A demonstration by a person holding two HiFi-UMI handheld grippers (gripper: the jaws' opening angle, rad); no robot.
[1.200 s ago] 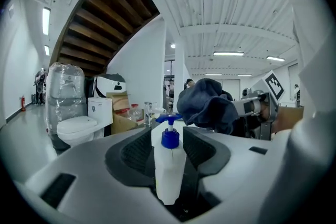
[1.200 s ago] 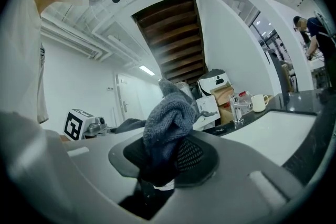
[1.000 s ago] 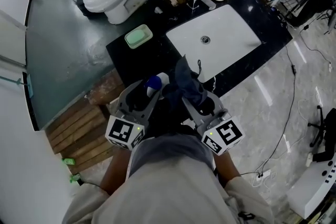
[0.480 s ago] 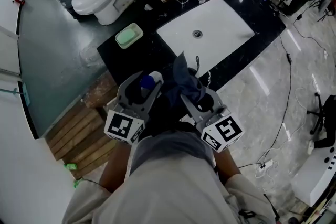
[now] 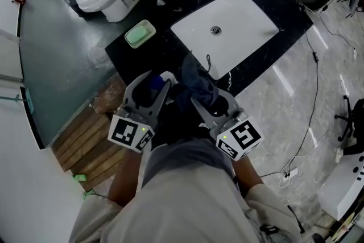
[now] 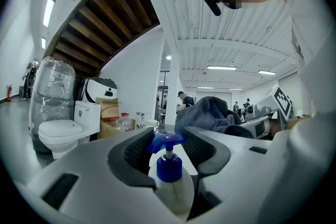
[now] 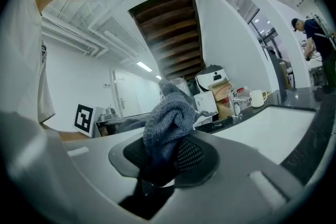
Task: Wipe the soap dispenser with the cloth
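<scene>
**Left hand-held gripper [image 6: 167, 140].** Its jaws are closing on the white plastic soap dispenser with the blue pump head [image 6: 169, 186]. The rounded body sits between the textured pads and is carried clear of any surface. Compared with a second ago, the jaws are a little narrower than their widest, and the bottle has shifted slightly with your hand. The grip is firming, which suggests you are steadying the dispenser for the wipe.

**Right hand-held gripper [image 7: 163, 157].** It is clamped on the crumpled grey-blue terry cloth [image 7: 170, 115], whose loose bulk stands above the pads. This hand keeps its place.

**Relation of the two.** In the head view the cloth lies just beside the dispenser's right side, as it did a second ago. Whether they touch cannot be told. Wiping therefore appears about to begin, or barely begun.

**Position.** You hold both before your body, off the near edge of the black stone countertop [image 5: 153, 57]. They are well apart from its white inset basin [image 5: 239, 20] and from the pale green soap dish [image 5: 140, 33] near its left edge.

**Dispenser.** The body is smooth and white with no visible smear. The blue collar and spout look intact.
</scene>
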